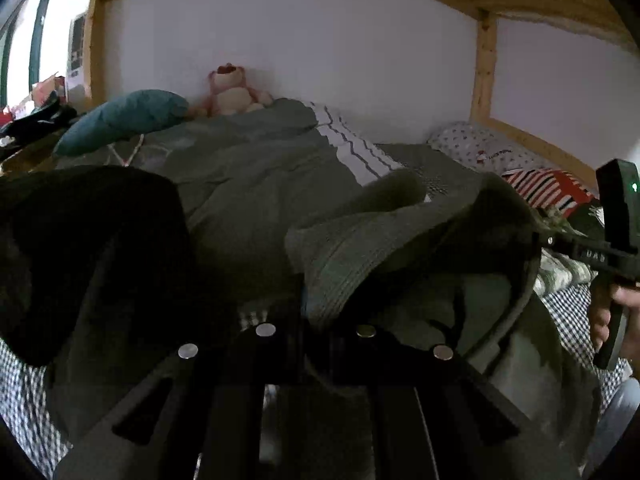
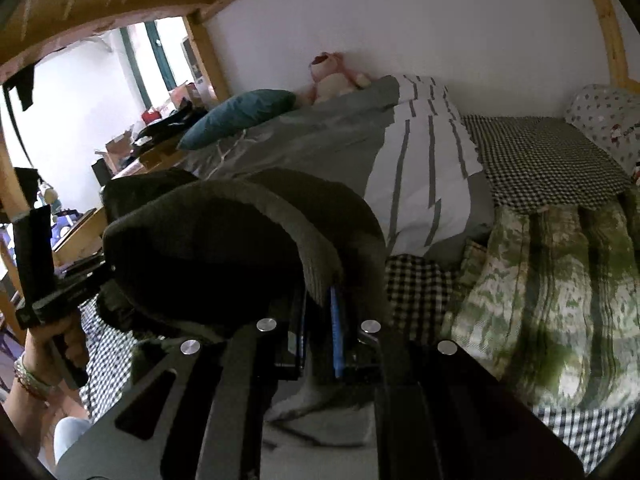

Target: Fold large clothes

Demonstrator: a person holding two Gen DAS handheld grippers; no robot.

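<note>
Both grippers pinch the same dark green garment (image 1: 360,248) and hold it up over the bed. Left gripper (image 1: 316,320) has its jaws clamped on a ribbed edge. Right gripper (image 2: 320,320) has its jaws clamped on another thick edge. I think the best way is to keep both hands level and pull the cloth flat before laying it on the checked sheet (image 2: 540,152), away from the camo clothing (image 2: 560,300). No boxes or baskets sit on the bed
</note>
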